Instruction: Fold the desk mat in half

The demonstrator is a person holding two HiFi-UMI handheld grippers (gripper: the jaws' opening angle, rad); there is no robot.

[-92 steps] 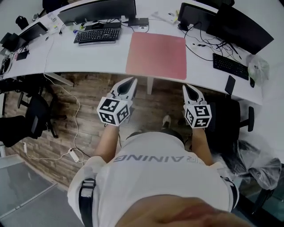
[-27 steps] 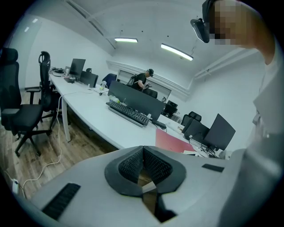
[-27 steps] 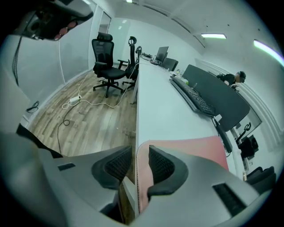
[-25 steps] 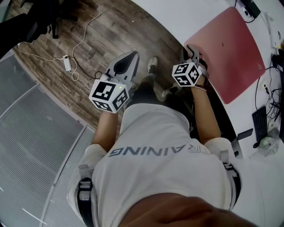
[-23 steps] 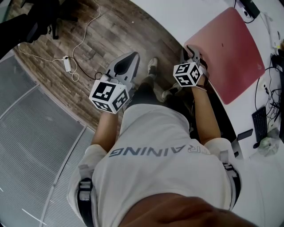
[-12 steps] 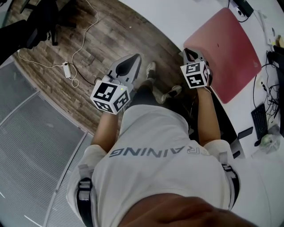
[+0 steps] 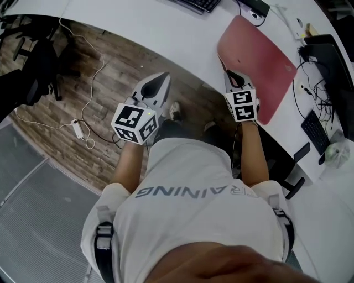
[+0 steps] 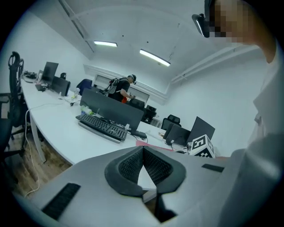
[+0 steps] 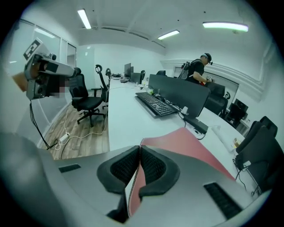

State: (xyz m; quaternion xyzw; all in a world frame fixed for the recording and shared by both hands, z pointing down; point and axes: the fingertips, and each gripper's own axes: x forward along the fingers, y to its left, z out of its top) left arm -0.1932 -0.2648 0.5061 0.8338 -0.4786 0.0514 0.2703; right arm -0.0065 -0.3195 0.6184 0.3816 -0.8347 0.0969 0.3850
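The red desk mat [image 7: 260, 52] lies on the white desk [image 7: 166, 30], at the upper right of the head view. My right gripper [image 7: 229, 74] is at the mat's near left corner. Its jaws have just closed, and they are shut on the mat's edge. In the right gripper view the mat [image 9: 188, 142] curls up from the desk into the right gripper [image 9: 140, 149]. My left gripper [image 7: 163, 77] hangs to the left, by the desk's front edge, shut and holding nothing. The left gripper [image 8: 143, 149] shows its pads meeting with only desk behind them.
A black keyboard [image 7: 196, 4] and a monitor [image 7: 331, 61] stand past the mat, with a second keyboard [image 7: 313, 130] and cables at the right. An office chair [image 7: 33, 72] and a power strip [image 7: 76, 130] are on the wooden floor at the left. Another person [image 9: 198, 66] stands far behind the desks.
The right jaws have closed on the mat's edge and the gripper has risen, lifting that corner. The left gripper has moved up toward the desk edge. The head camera has swung round.
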